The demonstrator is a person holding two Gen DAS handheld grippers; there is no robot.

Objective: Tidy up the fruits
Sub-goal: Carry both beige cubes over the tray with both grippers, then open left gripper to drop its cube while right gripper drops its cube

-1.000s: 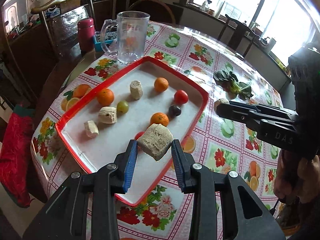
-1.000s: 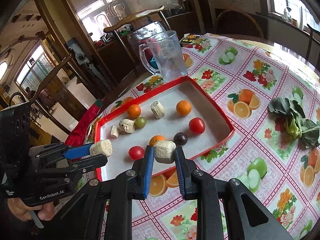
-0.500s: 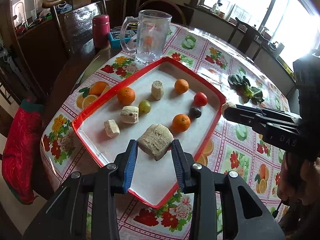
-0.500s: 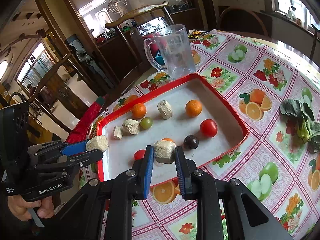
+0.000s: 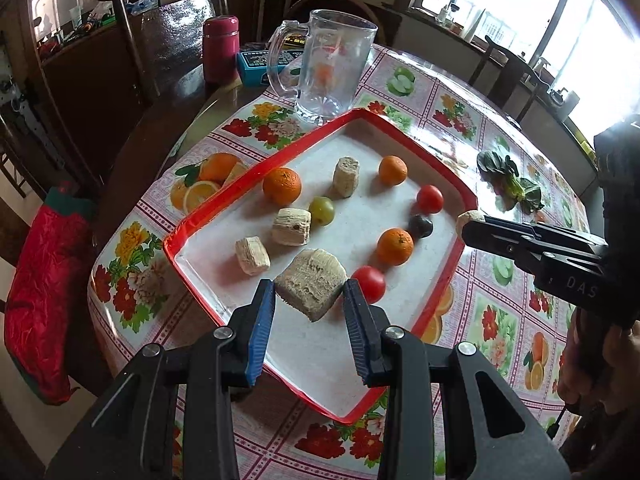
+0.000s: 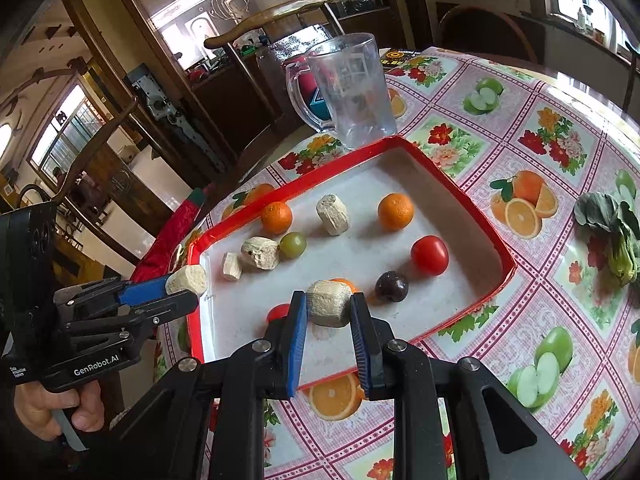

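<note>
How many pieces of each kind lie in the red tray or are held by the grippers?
Oranges: 3
Red tomatoes: 2
Green fruit: 1
Dark fruit: 1
Beige chunks: 5 (3 in tray, 2 held)
Total: 12

You've got a clear glass mug (image 5: 329,74) just behind the tray, a pink flask (image 5: 220,48) & blue box (image 5: 256,62) further back, leafy greens (image 6: 612,230) on the flowery tablecloth (image 6: 532,152), red cushion (image 5: 40,288) on the left.
</note>
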